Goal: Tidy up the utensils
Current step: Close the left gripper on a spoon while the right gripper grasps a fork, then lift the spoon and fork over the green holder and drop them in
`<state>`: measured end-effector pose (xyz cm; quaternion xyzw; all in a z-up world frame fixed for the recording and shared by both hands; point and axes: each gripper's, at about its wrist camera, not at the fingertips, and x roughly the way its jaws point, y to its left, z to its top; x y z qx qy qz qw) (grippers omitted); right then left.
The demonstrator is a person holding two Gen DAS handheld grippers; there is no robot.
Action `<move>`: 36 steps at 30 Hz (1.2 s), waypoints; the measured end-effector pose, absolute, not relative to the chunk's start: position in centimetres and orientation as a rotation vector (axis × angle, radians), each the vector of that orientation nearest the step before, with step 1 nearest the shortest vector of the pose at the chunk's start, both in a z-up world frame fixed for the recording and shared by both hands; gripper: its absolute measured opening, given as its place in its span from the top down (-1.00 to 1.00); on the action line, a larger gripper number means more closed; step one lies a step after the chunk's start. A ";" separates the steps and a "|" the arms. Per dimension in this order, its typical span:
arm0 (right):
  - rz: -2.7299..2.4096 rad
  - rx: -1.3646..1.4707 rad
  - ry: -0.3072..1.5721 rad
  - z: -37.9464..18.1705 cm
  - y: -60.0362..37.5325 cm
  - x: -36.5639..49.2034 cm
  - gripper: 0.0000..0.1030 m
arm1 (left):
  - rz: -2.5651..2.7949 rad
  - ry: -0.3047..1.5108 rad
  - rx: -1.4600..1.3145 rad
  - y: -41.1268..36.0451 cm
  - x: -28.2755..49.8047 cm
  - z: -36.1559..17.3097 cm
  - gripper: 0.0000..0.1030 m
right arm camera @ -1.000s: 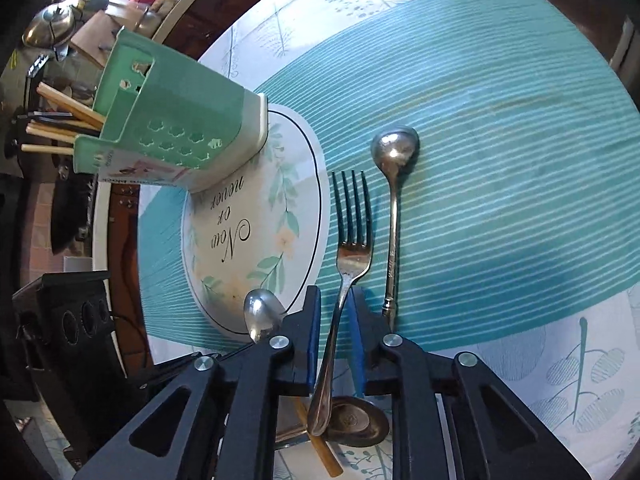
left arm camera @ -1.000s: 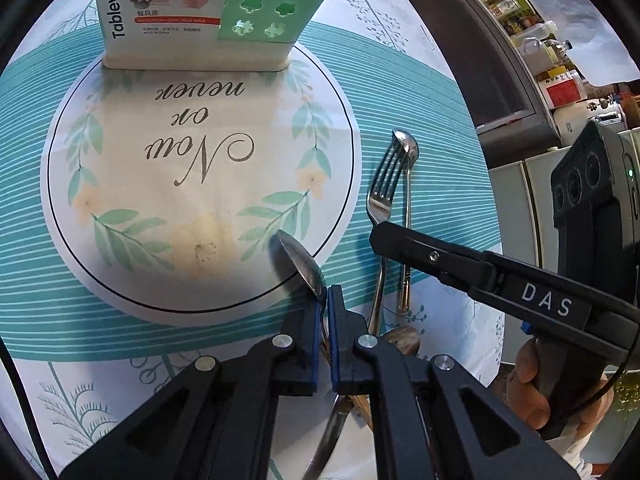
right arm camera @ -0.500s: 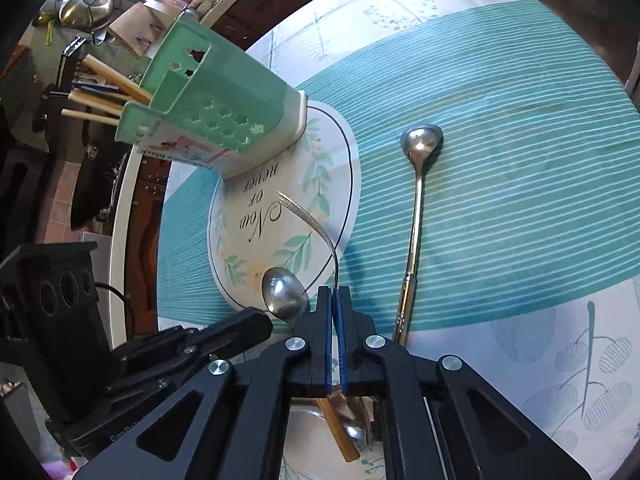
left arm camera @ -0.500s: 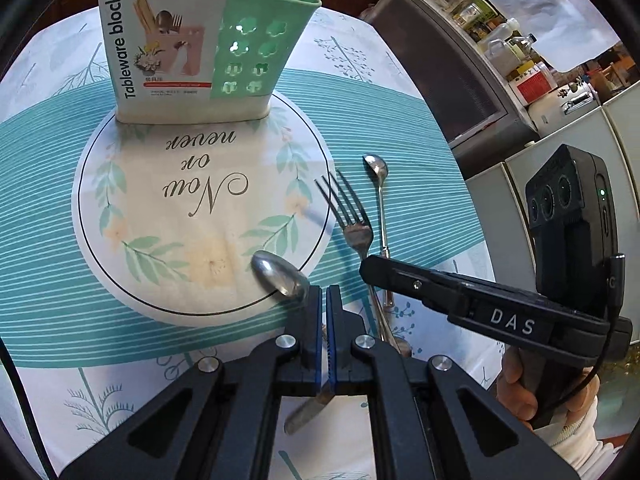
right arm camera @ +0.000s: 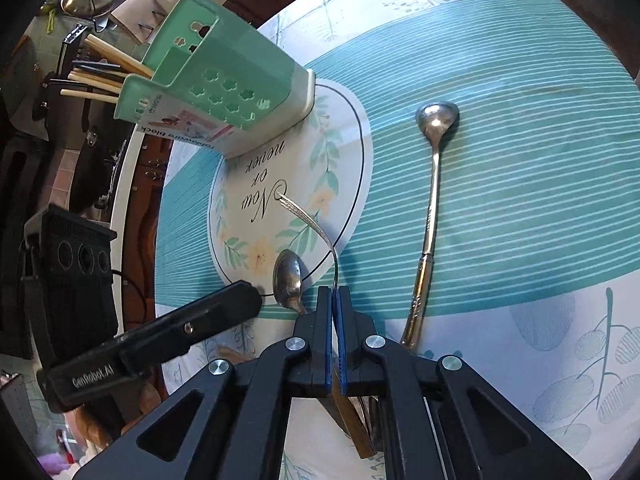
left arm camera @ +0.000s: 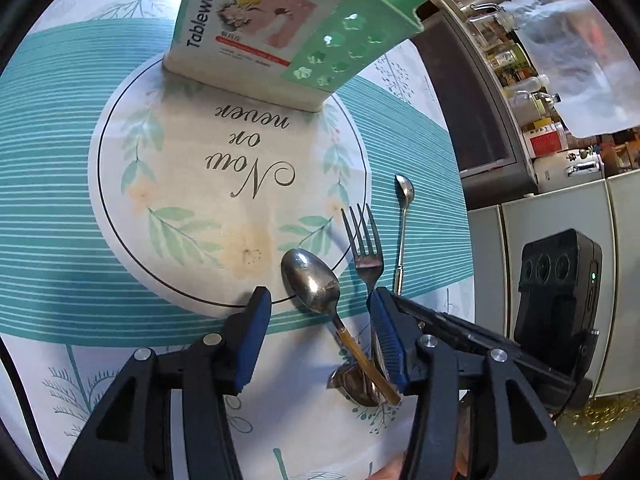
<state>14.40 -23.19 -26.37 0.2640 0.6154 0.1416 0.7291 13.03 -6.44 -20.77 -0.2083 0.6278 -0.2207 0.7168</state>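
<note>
Just let my left gripper (left arm camera: pixel 320 320) open off the spoon (left arm camera: pixel 312 280); right gripper (right arm camera: pixel 334 320) clamps the fork (right arm camera: pixel 312 224), caddy (right arm camera: pixel 224 80) next, tines down.

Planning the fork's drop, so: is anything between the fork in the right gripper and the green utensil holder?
Nothing visible: the fork, clamped in the right gripper, faces only bare placemat before the utensil holder.

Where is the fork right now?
The fork is lifted off the cloth, pinched by its handle in the right tongs, between the big spoon and the long thin spoon.
</note>
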 end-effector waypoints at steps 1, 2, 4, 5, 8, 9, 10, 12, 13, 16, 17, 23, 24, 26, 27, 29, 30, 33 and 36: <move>0.316 0.583 1.360 -26.5 -23.1 14.3 0.95 | -0.490 1.400 -0.465 -6.6 13.1 -21.0 0.04; 0.320 0.586 1.365 -26.6 -22.9 14.2 0.95 | -0.492 1.412 -0.473 -6.6 13.1 -21.3 0.04; 0.322 0.599 1.372 -26.9 -22.9 14.0 0.95 | -0.501 1.416 -0.485 -6.9 13.0 -21.7 0.05; 0.324 0.608 1.371 -27.0 -22.9 14.0 0.95 | -0.504 1.417 -0.478 -7.0 13.0 -21.7 0.06; 0.325 0.623 1.370 -27.3 -22.9 13.9 0.95 | -0.507 1.417 -0.490 -7.4 13.1 -21.8 0.06; 0.328 0.629 1.371 -27.3 -23.0 13.8 0.95 | -0.509 1.418 -0.498 -7.5 13.2 -21.8 0.07; 0.330 0.634 1.372 -27.3 -23.1 13.8 0.95 | -0.510 1.420 -0.508 -7.6 13.3 -22.0 0.11; 0.338 0.646 1.374 -27.5 -23.2 13.8 0.95 | -0.515 1.425 -0.517 -7.6 13.4 -22.1 0.22; 0.341 0.653 1.375 -27.5 -23.2 13.9 0.95 | -0.520 1.431 -0.522 -7.6 13.4 -22.3 0.36; 0.348 0.679 1.375 -27.8 -23.5 13.9 0.95 | -0.514 1.448 -0.530 -8.0 13.8 -22.6 0.52; 0.349 0.692 1.374 -27.9 -23.6 13.9 0.95 | -0.517 1.451 -0.527 -8.1 13.9 -22.7 0.55; 0.394 0.791 1.373 -28.7 -24.6 13.7 0.95 | -0.548 1.466 -0.563 -8.4 13.9 -23.5 0.91; 0.395 0.786 1.369 -28.6 -24.5 13.7 0.95 | -0.554 1.463 -0.566 -8.5 14.0 -23.5 0.91; 0.398 0.774 1.368 -28.5 -24.4 13.6 0.95 | -0.561 1.457 -0.568 -8.6 14.0 -23.5 0.91; 0.399 0.779 1.370 -28.6 -24.4 13.6 0.95 | -0.563 1.453 -0.562 -8.7 13.9 -23.4 0.91; 0.399 0.784 1.371 -28.6 -24.5 13.5 0.95 | -0.554 1.444 -0.514 -9.0 13.8 -23.2 0.95; 0.398 0.784 1.371 -28.7 -24.5 13.5 0.95 | -0.555 1.438 -0.495 -9.2 13.6 -23.1 0.95; 0.399 0.779 1.360 -28.5 -24.4 13.4 0.95 | -0.555 1.407 -0.416 -9.5 13.1 -22.3 0.96; 0.413 0.781 1.340 -28.0 -24.5 13.0 0.95 | -0.570 1.363 -0.360 -9.6 12.6 -21.2 0.96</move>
